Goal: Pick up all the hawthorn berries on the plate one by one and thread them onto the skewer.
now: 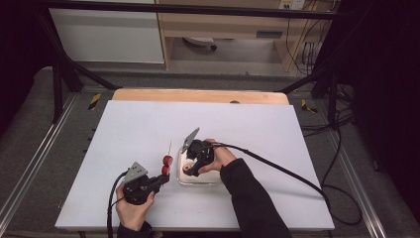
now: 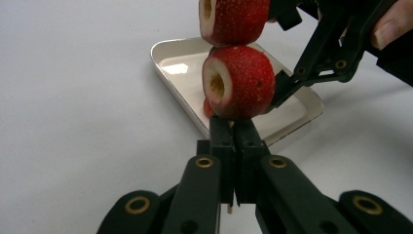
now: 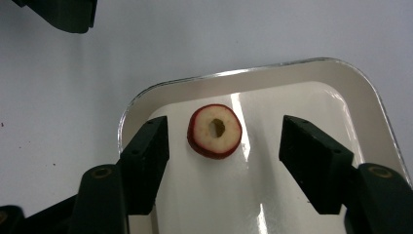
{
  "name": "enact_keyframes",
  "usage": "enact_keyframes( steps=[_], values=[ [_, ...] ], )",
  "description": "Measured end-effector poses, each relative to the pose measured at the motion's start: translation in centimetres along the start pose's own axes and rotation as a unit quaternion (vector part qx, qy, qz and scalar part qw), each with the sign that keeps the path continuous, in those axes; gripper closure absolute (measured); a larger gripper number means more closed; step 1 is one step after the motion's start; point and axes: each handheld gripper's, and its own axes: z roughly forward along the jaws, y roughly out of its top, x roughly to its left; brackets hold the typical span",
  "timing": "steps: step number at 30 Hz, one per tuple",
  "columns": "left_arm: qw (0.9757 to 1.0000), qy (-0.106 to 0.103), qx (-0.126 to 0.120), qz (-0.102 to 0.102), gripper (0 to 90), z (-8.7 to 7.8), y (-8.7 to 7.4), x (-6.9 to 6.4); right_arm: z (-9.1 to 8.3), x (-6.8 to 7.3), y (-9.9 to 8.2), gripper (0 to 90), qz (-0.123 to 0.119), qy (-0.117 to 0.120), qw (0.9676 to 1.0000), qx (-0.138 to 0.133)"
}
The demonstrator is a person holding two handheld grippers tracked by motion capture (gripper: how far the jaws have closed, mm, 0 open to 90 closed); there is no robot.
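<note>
Skewer-building in progress here, and the left gripper [image 1: 159,182] sits planted near the table's front edge, jaws clenched tight on the lower end of a thin wooden skewer [image 1: 169,147] that stands up from between its tips. Two hollowed strawberry pieces are already threaded on: the lower strawberry piece [image 2: 237,83] rides just above the jaw tips, the upper strawberry piece [image 2: 233,19] sits right on top of it, the two touching or nearly so. Above them, in the high view, the bare point of the stick pokes up

Over to the other side, where the right gripper [image 3: 224,148] hangs above the shallow white tray [image 3: 311,68], tips aimed down into it. Its jaws are released, standing apart with nothing pressed between the pads. Dead centre between them lies the target: a cored strawberry slice [image 3: 215,130], flat on the tray floor, cut face and hole turned up, clear of both pads

So, as I read it, the pick of piece number three is the step in hand. The next move calls for a short drop until the pads flank the slice's red rim, then a gentle squeeze; soft fruit like this will likely bruise or squirt sideways on that glossy tray if pinched hard. After that comes a lift across to the held stick, with the hole lined up over that bare point
</note>
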Motion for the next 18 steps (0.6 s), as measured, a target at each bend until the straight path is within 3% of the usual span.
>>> enact_keyframes(
  steps=[11,18],
  values=[
    [1.0,-0.001,-0.001,-0.006,88.7,-0.1,0.0,0.1,0.8,0.5,0.7,50.8,-0.053,0.009,0.9983,0.023],
    [0.9999,-0.004,0.01,-0.007,88.7,0.3,0.0,0.3,1.4,0.3,0.8,54.8,-0.05,0.018,0.9982,0.03]
  ],
)
